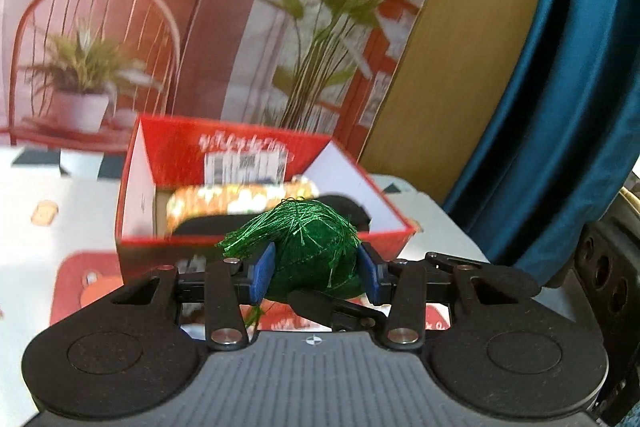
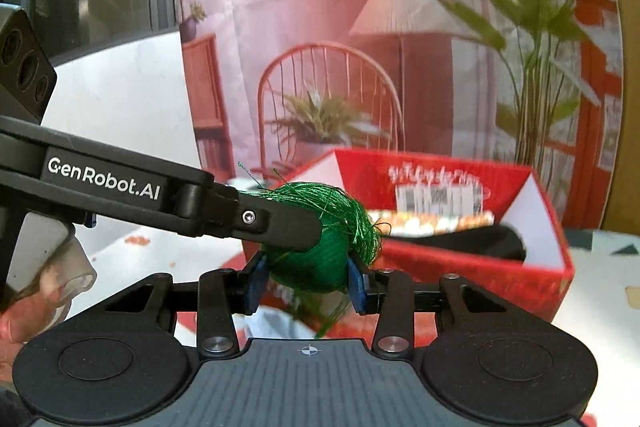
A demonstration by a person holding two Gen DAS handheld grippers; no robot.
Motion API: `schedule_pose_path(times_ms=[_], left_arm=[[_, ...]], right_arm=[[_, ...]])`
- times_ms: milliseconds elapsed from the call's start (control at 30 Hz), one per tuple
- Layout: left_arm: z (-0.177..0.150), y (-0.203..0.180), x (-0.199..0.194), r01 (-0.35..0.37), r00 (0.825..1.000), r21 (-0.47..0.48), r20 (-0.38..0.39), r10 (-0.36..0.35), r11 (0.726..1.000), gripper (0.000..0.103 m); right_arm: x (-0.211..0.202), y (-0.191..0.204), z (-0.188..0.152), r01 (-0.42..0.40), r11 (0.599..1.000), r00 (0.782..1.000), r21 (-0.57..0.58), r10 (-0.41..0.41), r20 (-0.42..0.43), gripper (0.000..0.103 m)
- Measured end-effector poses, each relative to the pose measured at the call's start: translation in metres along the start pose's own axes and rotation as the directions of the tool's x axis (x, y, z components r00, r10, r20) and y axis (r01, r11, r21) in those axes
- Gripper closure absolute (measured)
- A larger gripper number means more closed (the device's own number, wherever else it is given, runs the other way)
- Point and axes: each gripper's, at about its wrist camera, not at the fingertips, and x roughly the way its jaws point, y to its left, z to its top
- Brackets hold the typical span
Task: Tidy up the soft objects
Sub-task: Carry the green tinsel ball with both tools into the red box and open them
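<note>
Ball point(image 1: 316, 251) of green thread pinched by both grippers at once: left gripper point(image 1: 316, 269) and right gripper point(image 2: 306, 277), jaws half closed on it. Red box point(image 1: 360, 239) at 12 o'clock behind. Risk: loose strands snag pads, or uneven release drops ball outside box.

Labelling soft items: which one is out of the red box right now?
The green thread ball, clamped by both the left gripper and right gripper. The orange patterned item and black item lie inside the red box.
</note>
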Motion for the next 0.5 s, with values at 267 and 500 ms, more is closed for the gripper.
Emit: schedule_pose_path(times_ms=[267,500], left_arm=[[0.033,-0.015,-0.012,0.008,0.998,0.049,0.057,-0.011,0.999,0.056],[0.065,-0.015,-0.004,0.007,0.996,0.043,0.093,-0.011,0.999,0.056]], right_arm=[[-0.012,-0.009,0.044,-0.004,0.999,0.999,-0.038,0.006,0.045,0.065],[-0.004,-0.018,0.08,0.006,0.997,0.998,-0.078,-0.001,0.069,0.066]])
